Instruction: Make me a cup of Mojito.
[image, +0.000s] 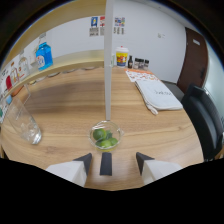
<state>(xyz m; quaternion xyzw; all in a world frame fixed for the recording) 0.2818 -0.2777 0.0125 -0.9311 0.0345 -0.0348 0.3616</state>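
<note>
A small clear glass bowl (106, 136) holding green lime pieces sits on the wooden table (70, 110), just ahead of my fingers. A thin white rod (108, 60) stands straight up from the bowl's far rim and runs out of view at the top. An empty tall glass (23, 122) stands to the left of the bowl. My gripper (114, 161) is open, its fingers spread wide just short of the bowl. A narrow dark piece (106, 164) shows between the fingers with a gap on each side; I cannot tell what it is.
A white folded cloth (160, 95) lies beyond the bowl on the right. Along the far edge of the table stand a yellow-lidded jar (121, 56), small dark bottles (138, 63) and a blue bottle (44, 55). A black chair (207, 120) is at the right side.
</note>
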